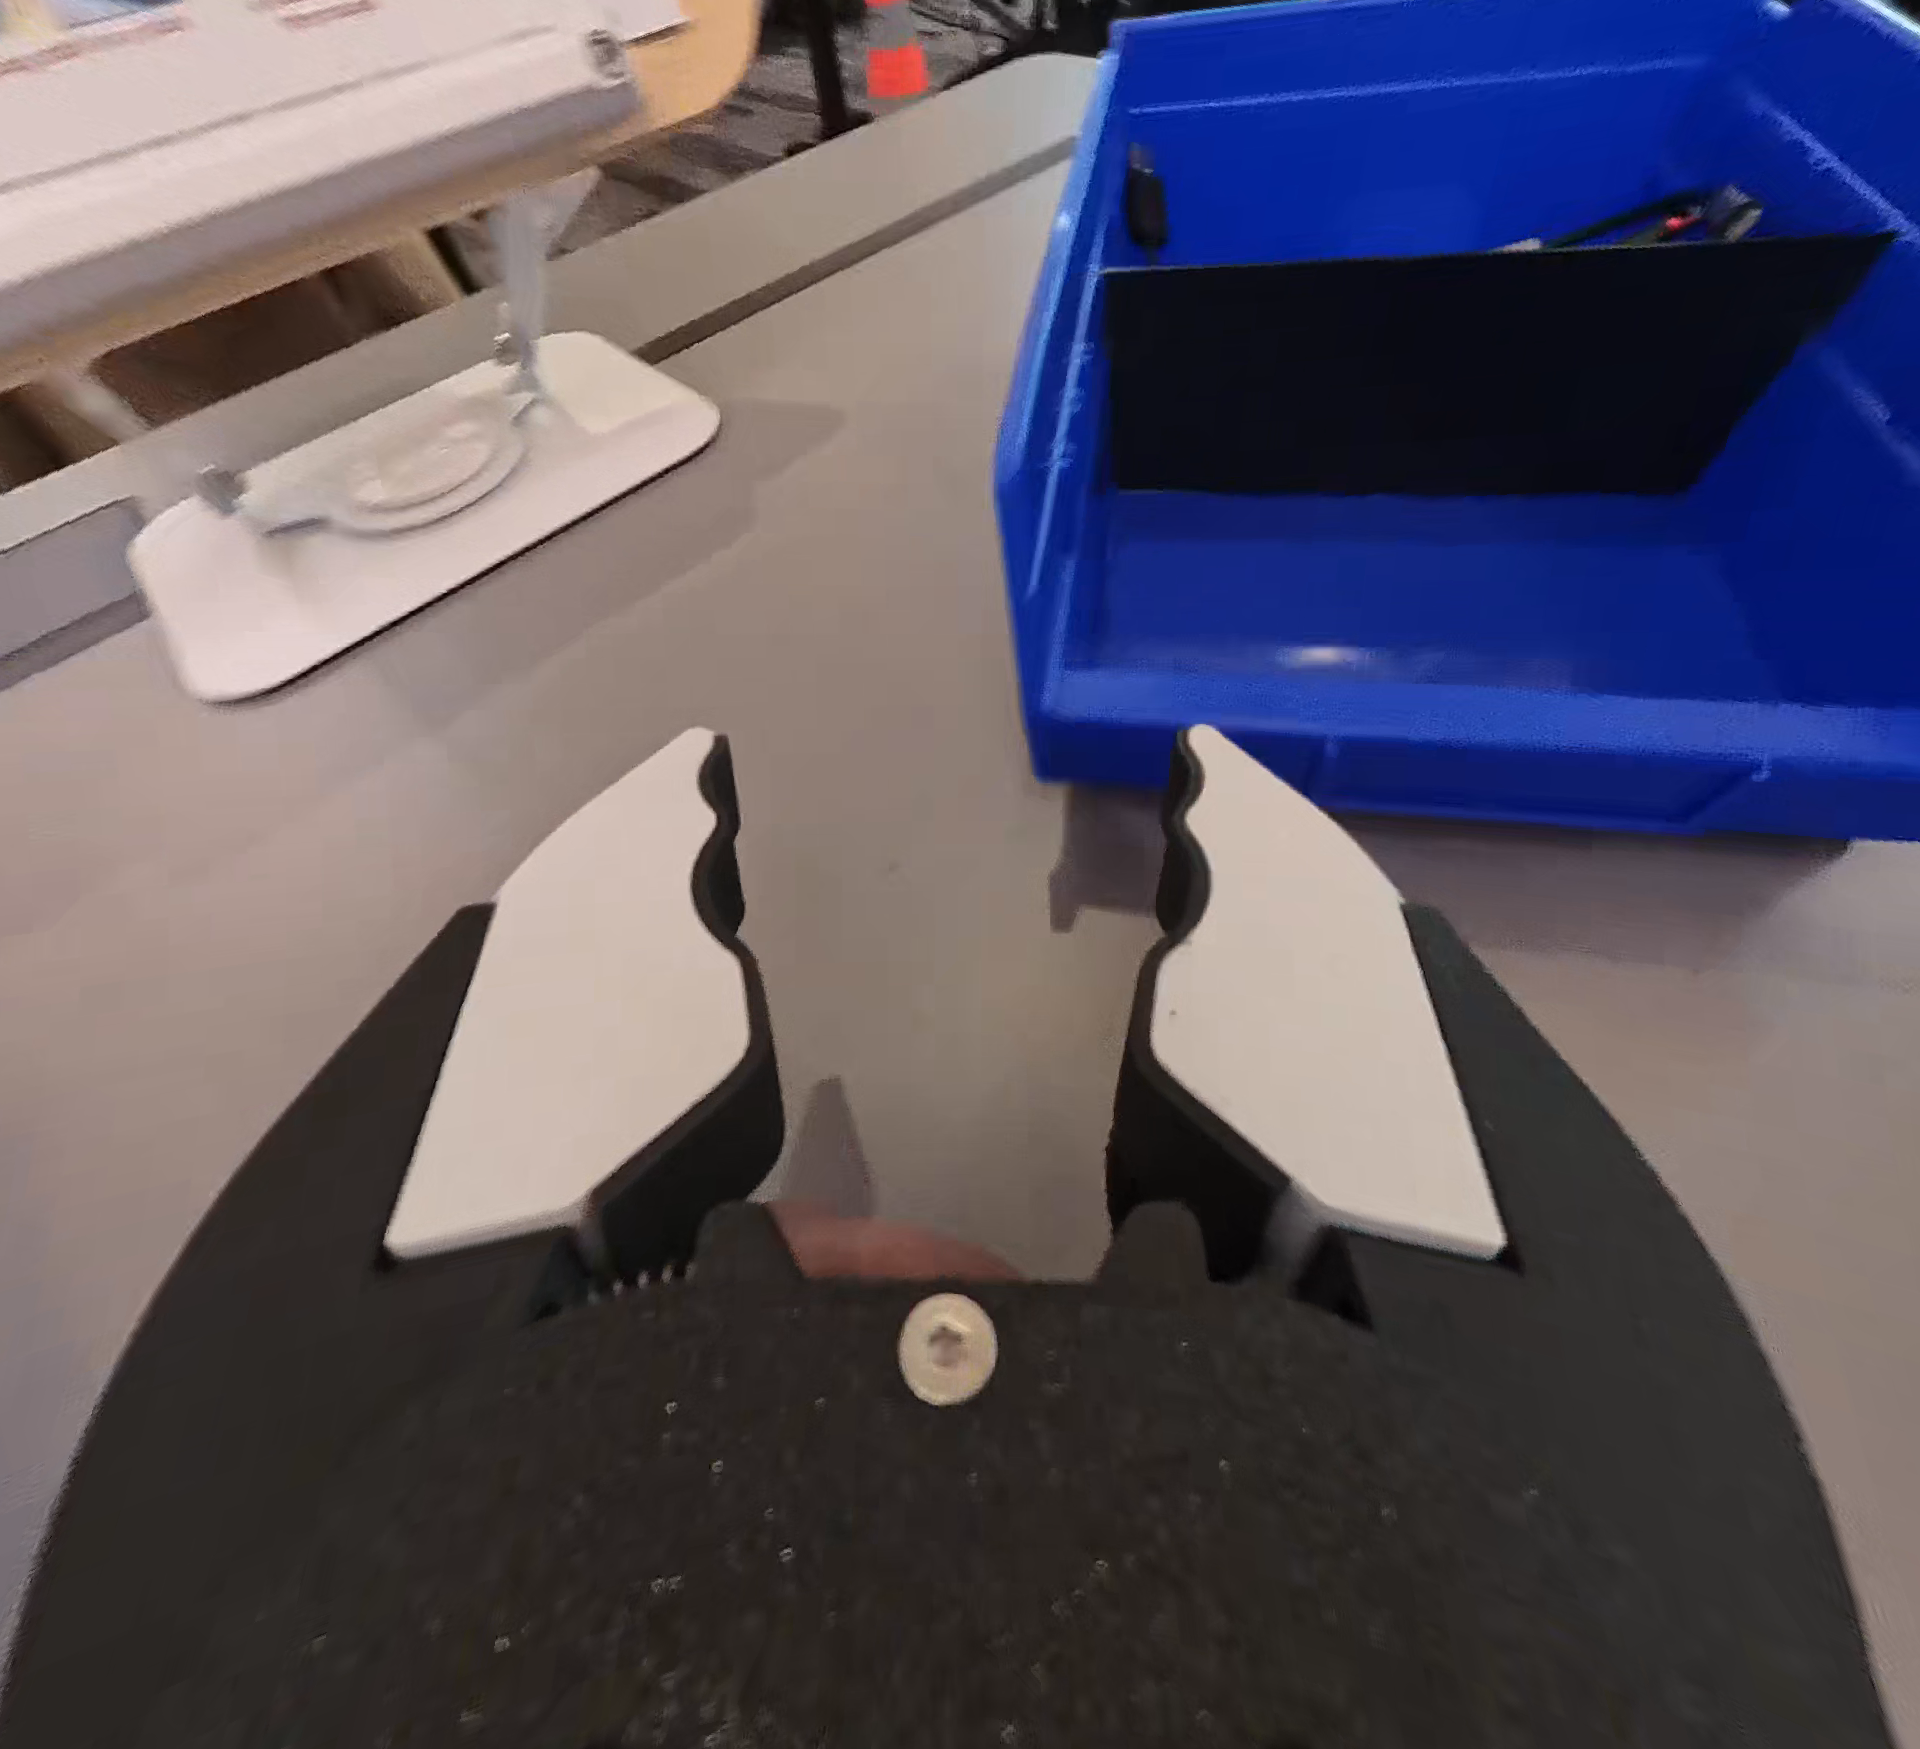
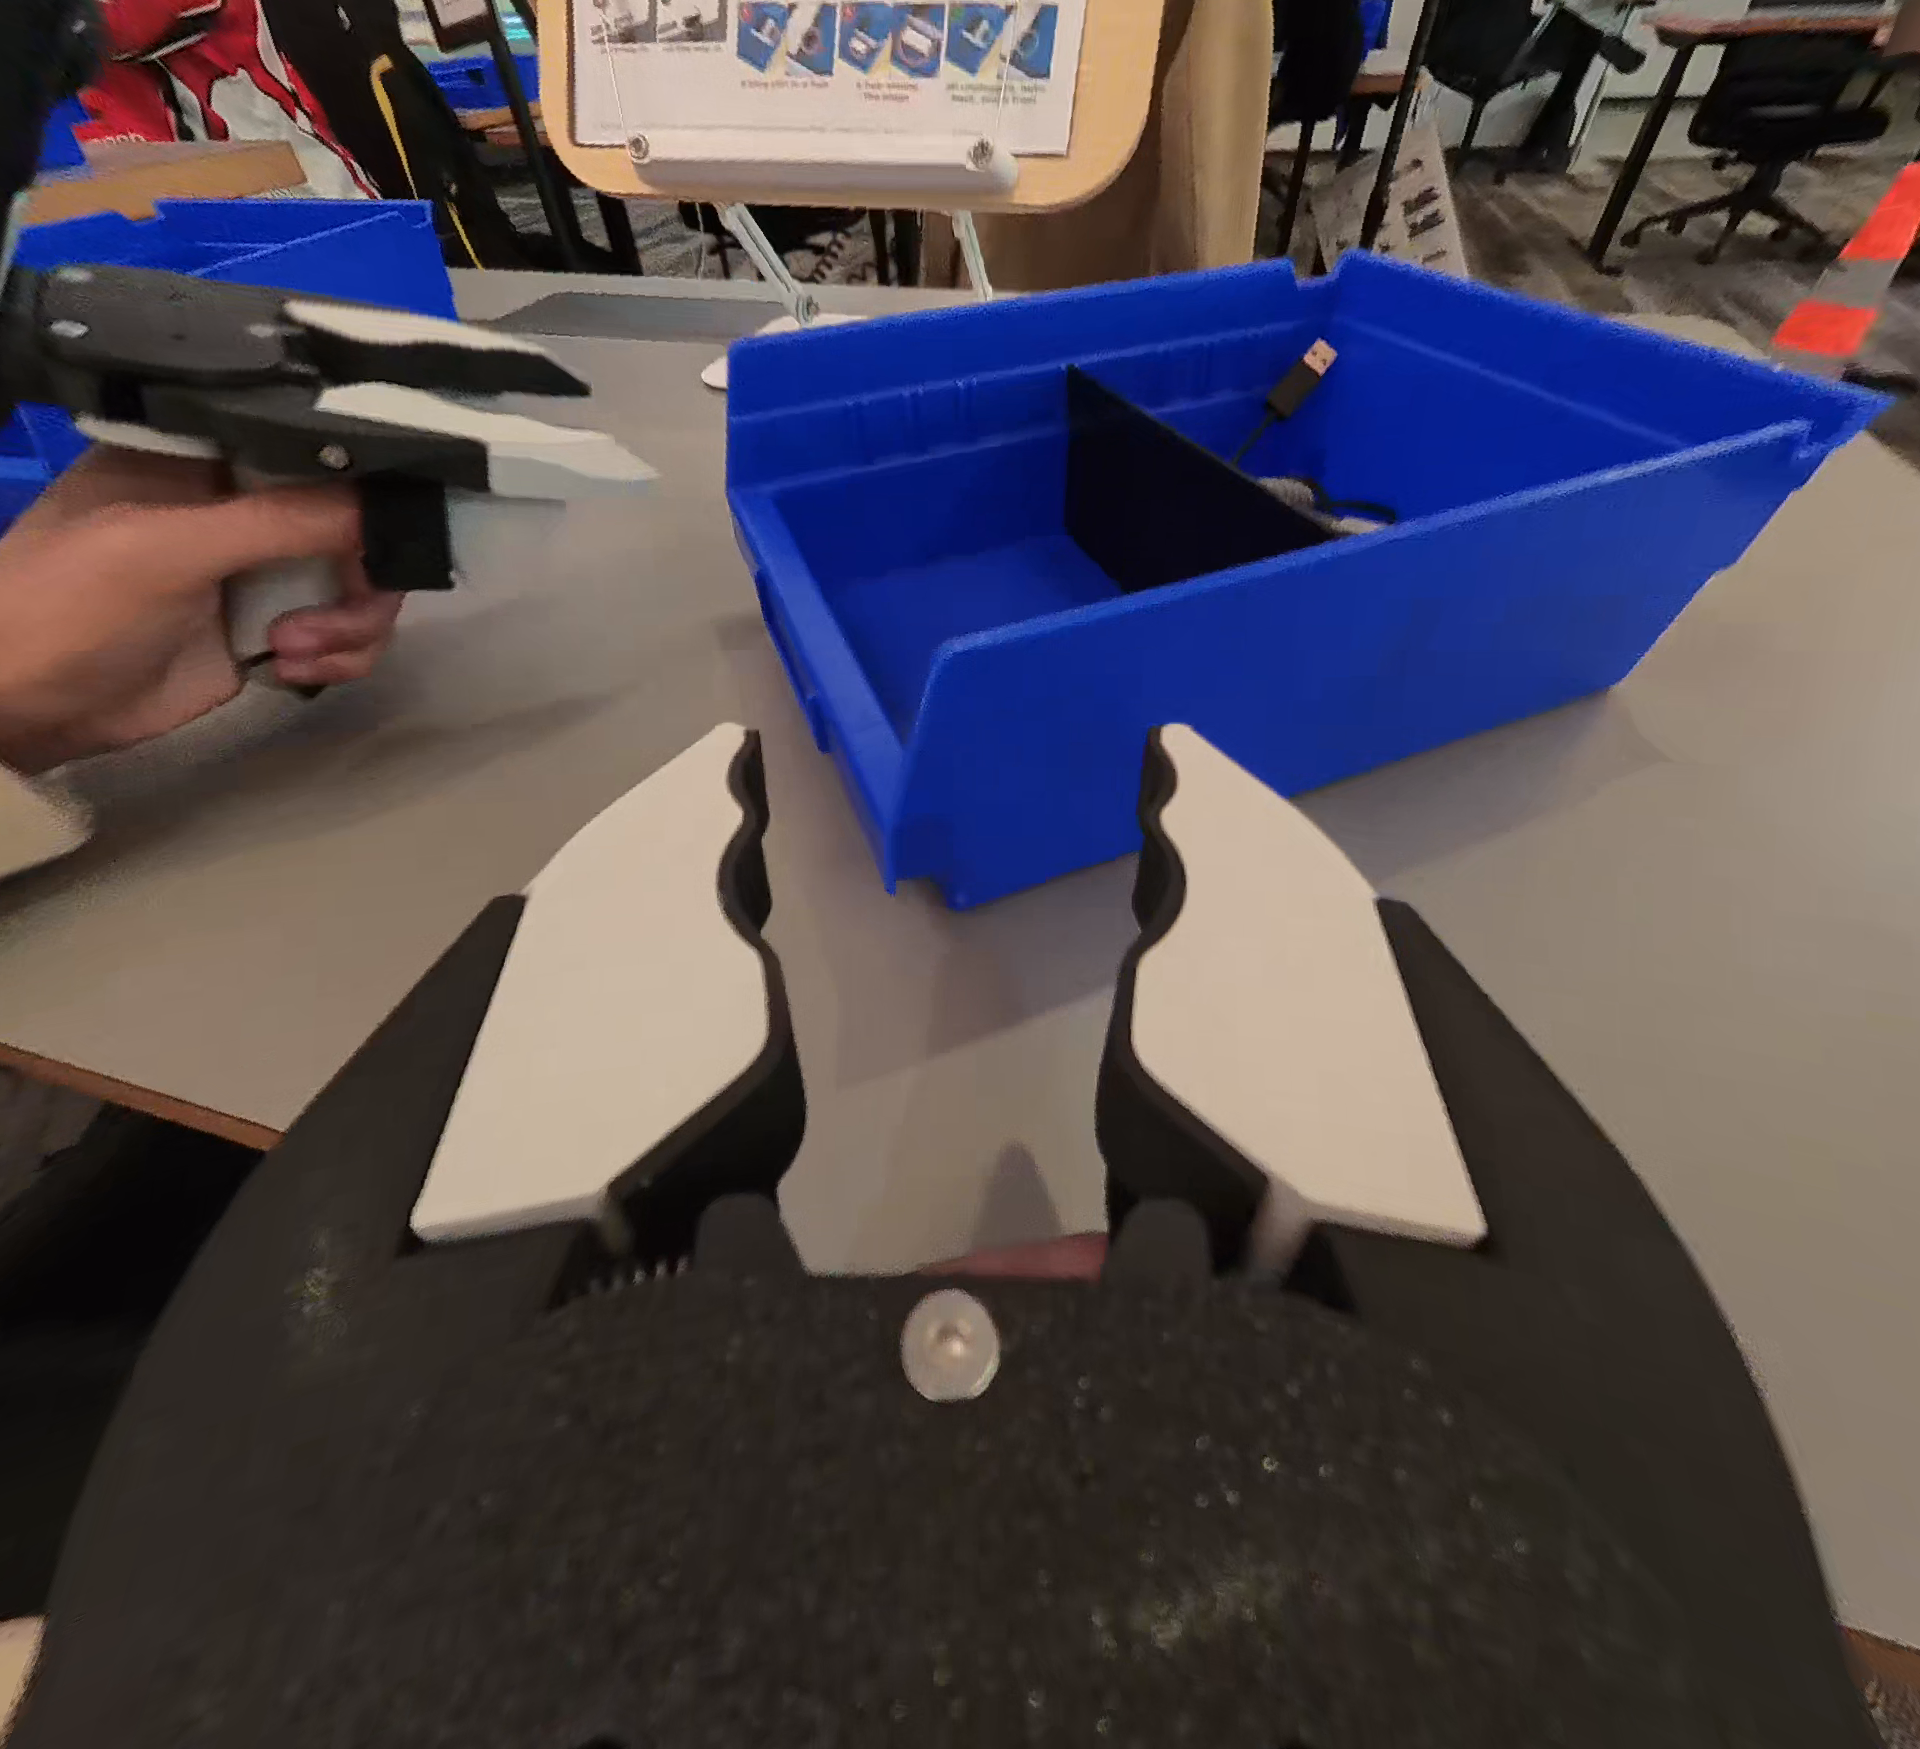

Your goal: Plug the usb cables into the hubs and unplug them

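While both grippers hang over the grey table (image 2: 1558, 972), the left gripper (image 1: 951, 826) and right gripper (image 2: 951, 826) are spread wide with nothing in them. A usb cable (image 2: 1294, 395) sits in the blue bin's (image 2: 1247, 681) far compartment, behind the black divider (image 2: 1164, 494).

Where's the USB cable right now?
In the right wrist view the USB cable lies in the blue bin's far compartment, behind the black divider, its plug leaning up against the back wall.
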A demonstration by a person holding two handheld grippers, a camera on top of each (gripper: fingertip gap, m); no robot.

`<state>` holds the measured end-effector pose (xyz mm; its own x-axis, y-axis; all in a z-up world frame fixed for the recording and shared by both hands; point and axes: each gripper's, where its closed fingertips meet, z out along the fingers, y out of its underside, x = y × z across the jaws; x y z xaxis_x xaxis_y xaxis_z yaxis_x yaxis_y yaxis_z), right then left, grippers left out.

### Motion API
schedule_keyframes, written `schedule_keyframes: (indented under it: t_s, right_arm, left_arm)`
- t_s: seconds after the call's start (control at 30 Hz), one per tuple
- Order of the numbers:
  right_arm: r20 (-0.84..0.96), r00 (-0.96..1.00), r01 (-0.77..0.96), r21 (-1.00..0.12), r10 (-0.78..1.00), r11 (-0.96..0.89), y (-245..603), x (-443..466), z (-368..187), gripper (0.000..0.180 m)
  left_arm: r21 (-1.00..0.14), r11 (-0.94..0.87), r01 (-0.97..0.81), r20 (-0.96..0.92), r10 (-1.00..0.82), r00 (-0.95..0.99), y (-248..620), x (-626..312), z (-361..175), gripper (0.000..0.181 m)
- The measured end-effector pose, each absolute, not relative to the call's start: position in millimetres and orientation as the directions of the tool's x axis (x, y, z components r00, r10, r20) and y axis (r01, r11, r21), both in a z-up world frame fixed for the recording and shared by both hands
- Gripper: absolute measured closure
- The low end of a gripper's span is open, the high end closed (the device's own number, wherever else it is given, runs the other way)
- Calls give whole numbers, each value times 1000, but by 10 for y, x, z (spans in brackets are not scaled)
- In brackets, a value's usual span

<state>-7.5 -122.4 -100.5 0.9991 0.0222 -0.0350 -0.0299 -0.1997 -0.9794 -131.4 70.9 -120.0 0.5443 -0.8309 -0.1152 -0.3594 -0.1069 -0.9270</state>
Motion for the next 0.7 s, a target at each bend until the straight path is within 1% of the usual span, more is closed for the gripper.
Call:
schedule_keyframes:
  t_s: [0.13,0.2,0.23,0.27,0.3,0.4,0.5,0.6,0.7]
  right_arm:
    - [-44,999,-41,-968,9,-246,-1164,-26,-1173,110]
    - [-57,998,-54,-961,3,-270,-1141,-5,-1237,109]
    - [-65,998,-62,-959,0,-277,-1138,1,-1257,109]
    - [-71,997,-69,-957,-4,-281,-1140,6,-1268,109]
    - [-74,997,-72,-956,-6,-284,-1143,9,-1277,108]
    - [-64,998,-70,-954,-30,-292,-1158,45,-1301,108]
    - [-70,995,-88,-951,-70,-297,-1156,111,-1333,107]
    - [-82,987,-118,-954,-140,-275,-1169,256,-1296,108]
    - [-100,974,-149,-957,-201,-247,-1187,412,-1240,115]
  left_arm:
    - [-912,-134,-387,-74,-875,479,803,-872,-1172,105]
    - [-895,-166,-414,-69,-865,497,899,-732,-1233,110]
    - [-887,-183,-423,-65,-859,508,932,-686,-1273,118]
    - [-883,-194,-427,-59,-858,511,938,-653,-1305,134]
    - [-885,-196,-423,-57,-855,516,933,-641,-1320,165]
    - [-895,-197,-401,-45,-854,519,826,-657,-1316,170]
    - [-902,-240,-359,15,-849,529,532,-699,-1309,177]
    - [-915,-259,-310,22,-798,602,188,-830,-1302,178]
    - [-932,-265,-247,17,-713,701,-153,-1032,-1291,177]
